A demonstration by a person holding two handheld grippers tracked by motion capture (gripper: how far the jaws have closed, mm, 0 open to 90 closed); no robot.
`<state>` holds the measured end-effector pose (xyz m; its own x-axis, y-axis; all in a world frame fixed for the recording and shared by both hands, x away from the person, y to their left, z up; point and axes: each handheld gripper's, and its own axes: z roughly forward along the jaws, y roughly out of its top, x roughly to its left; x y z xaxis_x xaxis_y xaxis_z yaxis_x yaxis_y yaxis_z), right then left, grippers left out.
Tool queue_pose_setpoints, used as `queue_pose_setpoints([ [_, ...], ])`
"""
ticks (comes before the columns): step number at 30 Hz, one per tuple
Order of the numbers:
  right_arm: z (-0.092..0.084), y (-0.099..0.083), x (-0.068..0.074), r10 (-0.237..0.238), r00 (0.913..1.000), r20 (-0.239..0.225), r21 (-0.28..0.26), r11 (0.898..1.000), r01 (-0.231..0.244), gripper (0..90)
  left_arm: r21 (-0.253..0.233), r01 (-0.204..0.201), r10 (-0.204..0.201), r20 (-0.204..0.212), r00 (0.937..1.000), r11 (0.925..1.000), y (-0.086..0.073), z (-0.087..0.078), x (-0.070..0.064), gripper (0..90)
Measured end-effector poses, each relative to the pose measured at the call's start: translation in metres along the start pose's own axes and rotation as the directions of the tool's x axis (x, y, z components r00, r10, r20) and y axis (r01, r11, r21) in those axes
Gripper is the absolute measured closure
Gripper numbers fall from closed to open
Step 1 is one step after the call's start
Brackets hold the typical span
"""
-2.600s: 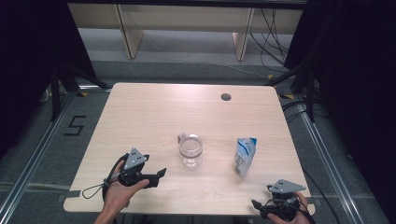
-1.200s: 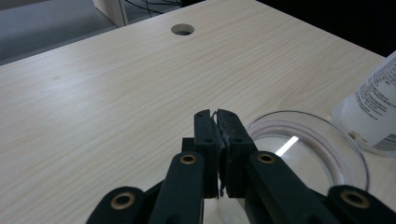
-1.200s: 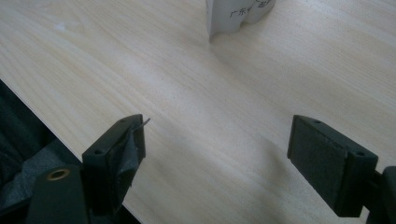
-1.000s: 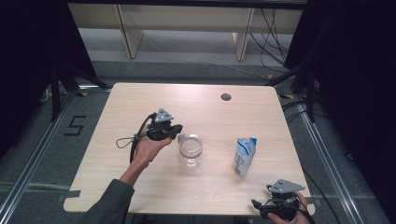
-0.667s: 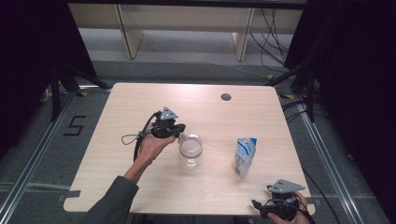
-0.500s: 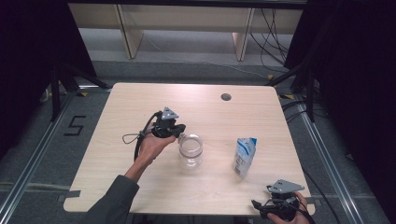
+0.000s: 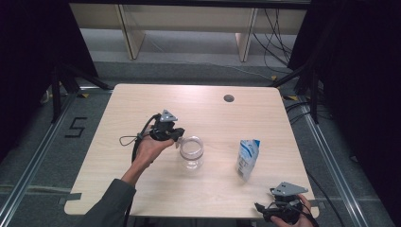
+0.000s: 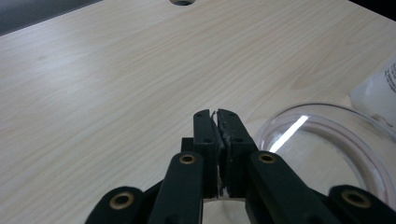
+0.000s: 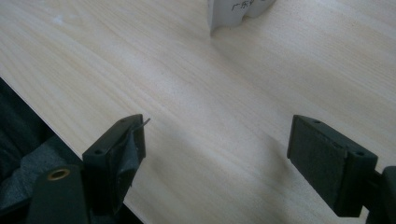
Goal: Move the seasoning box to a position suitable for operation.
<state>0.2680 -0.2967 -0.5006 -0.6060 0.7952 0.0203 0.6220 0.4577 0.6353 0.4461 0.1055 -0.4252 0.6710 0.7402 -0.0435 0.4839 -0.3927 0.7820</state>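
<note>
Left hand-held gripper (image 7: 176, 135) sits at the glass jar (image 7: 191, 152) mid-bench (image 7: 142, 101), jaws pinched together on what looks like the jar's rim. Risky: a thin hold on slick glass, so any lift could slip or tip it toward the carton (image 7: 248, 159). Right hand-held gripper (image 9: 217, 154) waits at the near edge, jaws wide apart.

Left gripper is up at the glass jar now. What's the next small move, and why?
Probably open the left gripper before going further: its jaws are shut, beside the rim of the glass jar, so it cannot grasp anything. The right gripper is open at the table's near edge, short of the carton.
</note>
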Motion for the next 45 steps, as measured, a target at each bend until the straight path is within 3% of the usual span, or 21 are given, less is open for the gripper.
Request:
queue_pose_setpoints([
  [14,0.000,0.000,0.000,-0.010,0.9999,0.003,0.006,1.000,0.010,20.2,0.014,0.011,-0.011,0.021,0.9997,0.9998,-0.020,-0.026,-0.004,84.7],
  [18,0.000,0.000,0.000,-0.010,0.9999,0.006,0.006,1.000,0.010,20.2,-0.018,0.054,-0.053,0.033,0.9981,0.9984,-0.026,-0.030,-0.004,83.1],
  [21,0.000,0.000,0.000,-0.010,0.9999,0.006,0.006,1.000,0.010,20.2,-0.040,0.070,-0.068,0.040,0.9969,0.9967,-0.028,-0.034,-0.002,74.4],
  [23,0.000,0.000,0.000,-0.009,0.9999,0.007,0.005,1.000,0.009,20.2,-0.081,0.100,-0.096,0.046,0.9943,0.9917,-0.030,-0.037,0.000,71.3],
  [24,0.000,0.000,0.000,-0.009,0.9999,0.007,0.005,1.000,0.008,20.2,-0.090,0.105,-0.101,0.042,0.9940,0.9904,-0.031,-0.039,0.001,67.4],
  [25,0.000,0.000,-0.001,-0.006,1.0000,0.007,0.006,1.000,0.006,20.1,-0.129,0.126,-0.121,0.040,0.9918,0.9837,-0.035,-0.045,0.003,59.6],
  [29,0.000,0.001,-0.001,-0.019,0.9998,0.008,0.006,1.000,0.019,20.2,-0.156,0.141,-0.134,0.050,0.9897,0.9777,-0.046,-0.052,0.005,50.6],
  [31,0.000,0.001,-0.001,-0.020,0.9998,0.007,0.009,1.000,0.020,20.2,-0.156,0.138,-0.132,0.051,0.9899,0.9779,-0.048,-0.053,0.005,45.4],
  [36,0.001,0.000,-0.001,-0.014,0.9998,0.011,0.004,1.000,0.014,20.2,-0.179,0.087,-0.078,0.055,0.9954,0.9799,-0.070,-0.061,0.004,38.6],
  [41,0.001,0.001,0.000,-0.010,0.9999,0.003,0.016,1.000,0.010,20.2,-0.168,0.075,-0.070,0.032,0.9970,0.9829,-0.089,-0.055,0.002,38.4],
  [45,0.001,0.001,0.002,0.003,1.0000,0.000,0.022,1.000,-0.003,20.2,-0.148,0.055,-0.051,0.032,0.9982,0.9875,-0.092,-0.047,0.000,39.0],
])
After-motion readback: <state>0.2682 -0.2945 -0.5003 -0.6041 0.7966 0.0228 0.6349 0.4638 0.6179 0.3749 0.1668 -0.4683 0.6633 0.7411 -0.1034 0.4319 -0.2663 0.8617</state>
